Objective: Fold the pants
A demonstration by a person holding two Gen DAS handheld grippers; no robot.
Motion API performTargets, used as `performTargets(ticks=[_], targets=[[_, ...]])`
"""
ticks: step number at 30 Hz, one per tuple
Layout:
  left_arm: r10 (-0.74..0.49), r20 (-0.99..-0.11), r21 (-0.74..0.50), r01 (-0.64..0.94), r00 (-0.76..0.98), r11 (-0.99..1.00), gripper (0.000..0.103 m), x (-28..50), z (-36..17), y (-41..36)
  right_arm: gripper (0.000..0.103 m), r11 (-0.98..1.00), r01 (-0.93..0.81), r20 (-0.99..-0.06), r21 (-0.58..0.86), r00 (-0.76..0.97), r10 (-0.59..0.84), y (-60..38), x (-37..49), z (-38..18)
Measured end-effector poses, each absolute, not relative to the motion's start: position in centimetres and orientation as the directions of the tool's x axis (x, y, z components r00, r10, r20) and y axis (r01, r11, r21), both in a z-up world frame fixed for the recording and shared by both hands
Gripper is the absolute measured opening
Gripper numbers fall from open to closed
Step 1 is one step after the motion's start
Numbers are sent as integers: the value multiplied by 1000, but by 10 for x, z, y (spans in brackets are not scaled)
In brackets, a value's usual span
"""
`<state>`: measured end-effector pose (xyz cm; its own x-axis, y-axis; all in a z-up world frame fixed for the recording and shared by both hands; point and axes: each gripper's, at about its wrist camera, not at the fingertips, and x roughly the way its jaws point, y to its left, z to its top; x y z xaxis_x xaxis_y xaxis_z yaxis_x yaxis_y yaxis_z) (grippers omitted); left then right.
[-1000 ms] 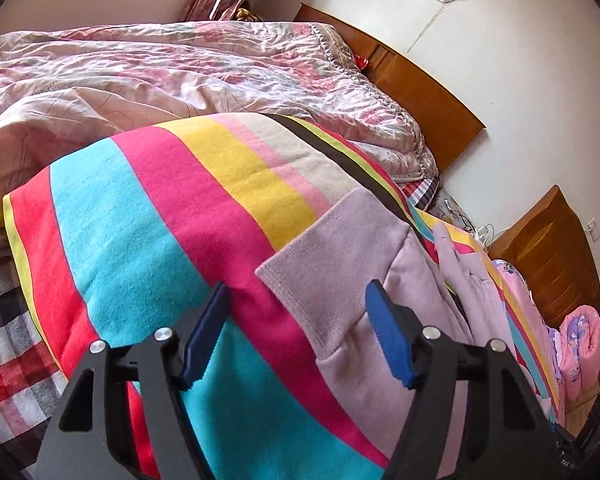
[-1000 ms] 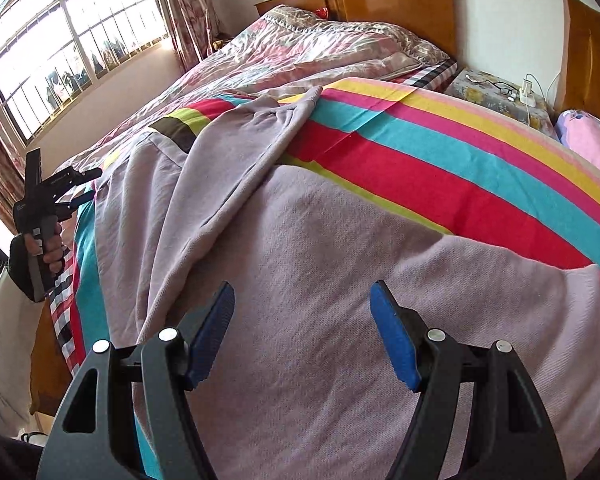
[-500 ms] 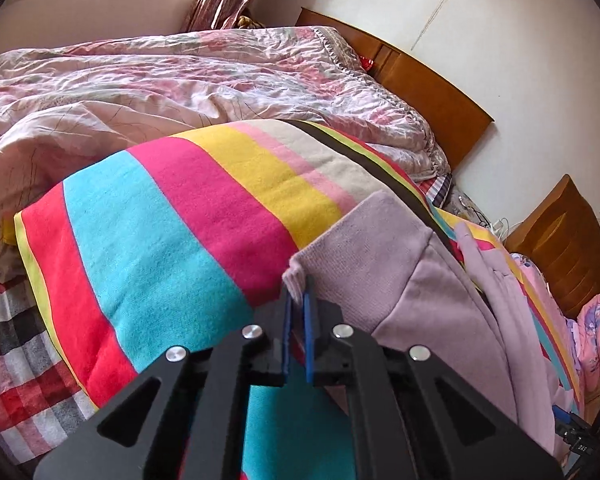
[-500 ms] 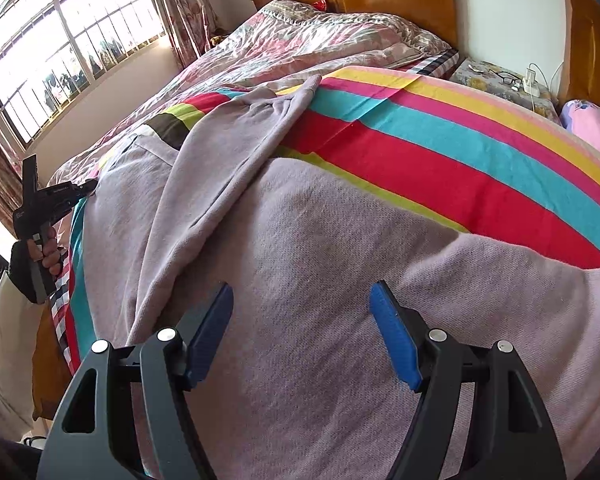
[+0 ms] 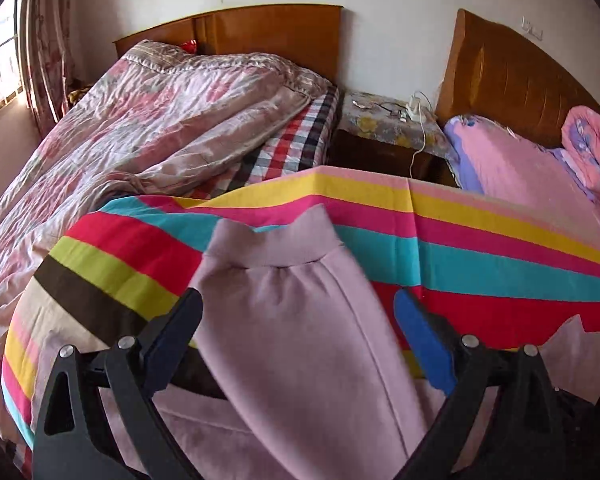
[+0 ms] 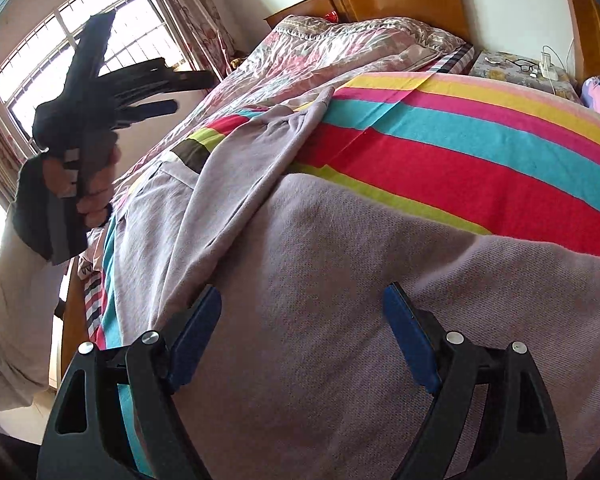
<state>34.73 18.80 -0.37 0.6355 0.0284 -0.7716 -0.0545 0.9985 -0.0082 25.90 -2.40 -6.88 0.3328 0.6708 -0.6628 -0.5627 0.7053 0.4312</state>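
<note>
Pants [image 5: 300, 320] spread on the striped blanket [image 5: 480, 240], bare stripes beyond the cuff.
Leg runs headboardward; left gripper [image 5: 296, 344] and right gripper [image 6: 300, 336] are seen opening, pinching nothing.

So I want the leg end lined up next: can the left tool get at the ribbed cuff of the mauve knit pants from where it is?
Probably yes. The left tool is opening, nothing pinched, and the ribbed cuff lies flat on the striped blanket just beyond its tips, uncovered.
</note>
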Motion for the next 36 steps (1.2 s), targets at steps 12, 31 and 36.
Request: performTargets(ticks=[12, 31, 36], targets=[[46, -829, -23, -116, 557, 993, 4, 398, -60, 185, 82, 688, -554, -639, 470, 325, 698, -28, 261, -69], [-155, -556, -622, -285, 817, 729, 37, 105, -82, 435, 74, 698, -651, -695, 298, 353, 626, -8, 224, -46], [-146, -544, -617, -276, 826, 737, 42, 114, -79, 426, 56, 521, -833, -673, 186, 279, 685, 18, 149, -23]])
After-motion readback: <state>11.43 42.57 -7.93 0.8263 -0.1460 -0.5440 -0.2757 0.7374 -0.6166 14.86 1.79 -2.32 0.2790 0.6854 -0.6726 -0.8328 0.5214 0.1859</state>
